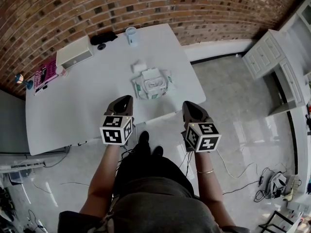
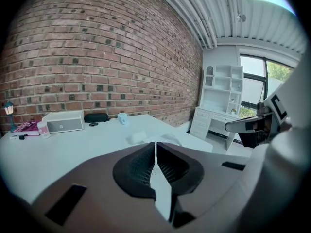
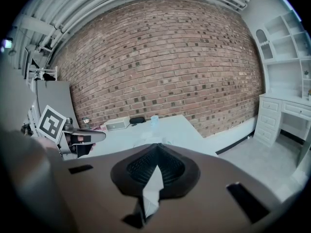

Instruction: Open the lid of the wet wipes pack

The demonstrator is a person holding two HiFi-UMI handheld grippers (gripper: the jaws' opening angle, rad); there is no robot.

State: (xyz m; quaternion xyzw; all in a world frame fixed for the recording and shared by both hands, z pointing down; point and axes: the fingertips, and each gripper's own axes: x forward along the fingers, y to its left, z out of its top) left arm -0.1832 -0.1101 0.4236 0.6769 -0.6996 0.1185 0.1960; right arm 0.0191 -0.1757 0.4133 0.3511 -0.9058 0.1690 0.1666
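The wet wipes pack (image 1: 152, 85) lies near the middle of the white table (image 1: 73, 110), white with green print and a white lid (image 1: 151, 74) on top; I cannot tell whether the lid is up. Both grippers hang over the table's near edge, short of the pack. My left gripper (image 1: 125, 99) sits to the pack's near left, jaws shut with nothing between them (image 2: 155, 144). My right gripper (image 1: 188, 104) is to the pack's near right, also shut and empty (image 3: 156, 145). The left gripper view shows the pack (image 2: 170, 139) just beyond the jaws.
A small white object (image 1: 138, 66) lies just behind the pack. At the table's far side are a white box (image 1: 74, 53), a black case (image 1: 103, 38), a pale cup (image 1: 131, 35) and a pink book (image 1: 44, 74). White cabinets (image 1: 272, 57) stand right; cables (image 1: 233, 178) cross the floor.
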